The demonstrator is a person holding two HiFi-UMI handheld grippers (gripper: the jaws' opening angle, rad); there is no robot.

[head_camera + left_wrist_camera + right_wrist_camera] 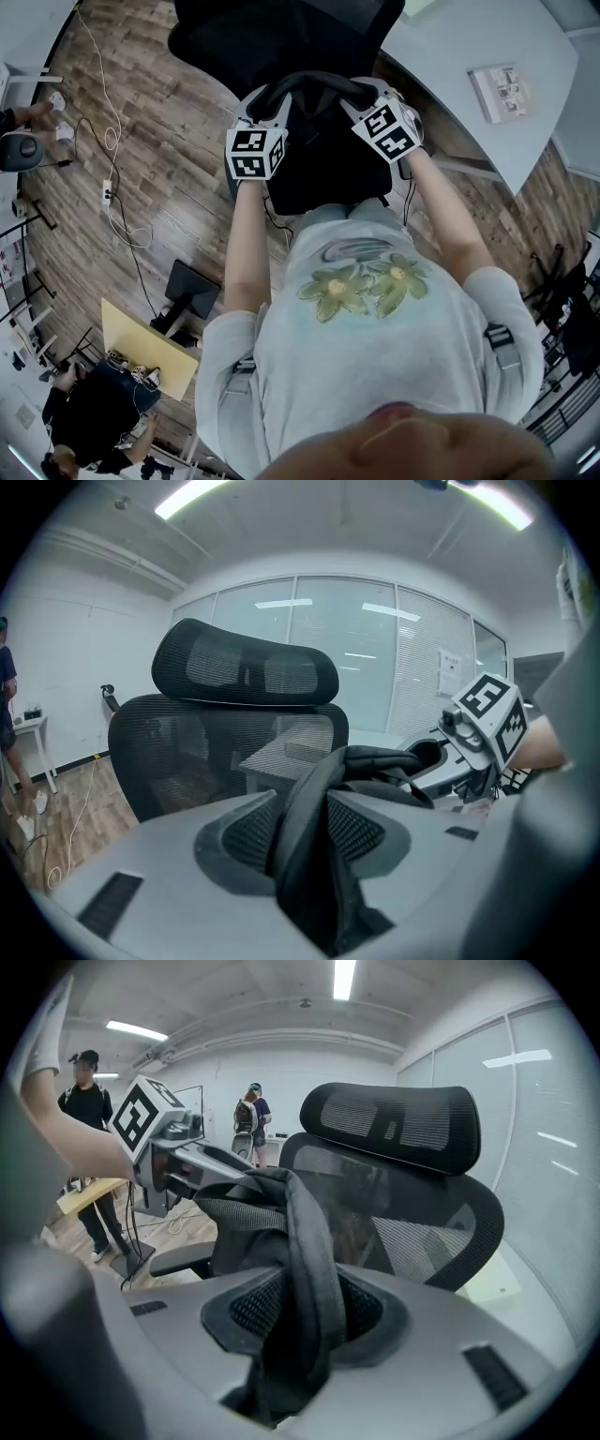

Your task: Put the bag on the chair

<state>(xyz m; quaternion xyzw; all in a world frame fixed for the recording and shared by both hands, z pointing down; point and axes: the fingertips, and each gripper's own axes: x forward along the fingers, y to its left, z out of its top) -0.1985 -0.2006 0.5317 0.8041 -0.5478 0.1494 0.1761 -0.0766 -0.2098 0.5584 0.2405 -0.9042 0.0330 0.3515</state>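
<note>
In the left gripper view, my left gripper point(298, 834) has its jaws narrowed on a black padded strap point(309, 855), which fills the gap and touches both mesh pads. The right gripper point(300, 1314) does the same on a second fold of strap point(305, 1260), again with both pads on the webbing. Both straps belong to the bag point(323, 169). I see the bag hanging between the two grippers, in front of the chair point(281, 33) and over its seat. I cannot tell whether its bottom rests on the seat, because it is black against black. From the head view, the two marker cubes sit on either side of the bag, both on the near side of the chair's backrest. Just past the bag, the mesh backrest stands upright with the headrest point(244, 672) above it. Right of the chair is a white desk point(450, 66) with a booklet point(502, 91) lying on it. Beyond the chair, across the wooden floor, two people point(253, 1115) are standing.
</note>
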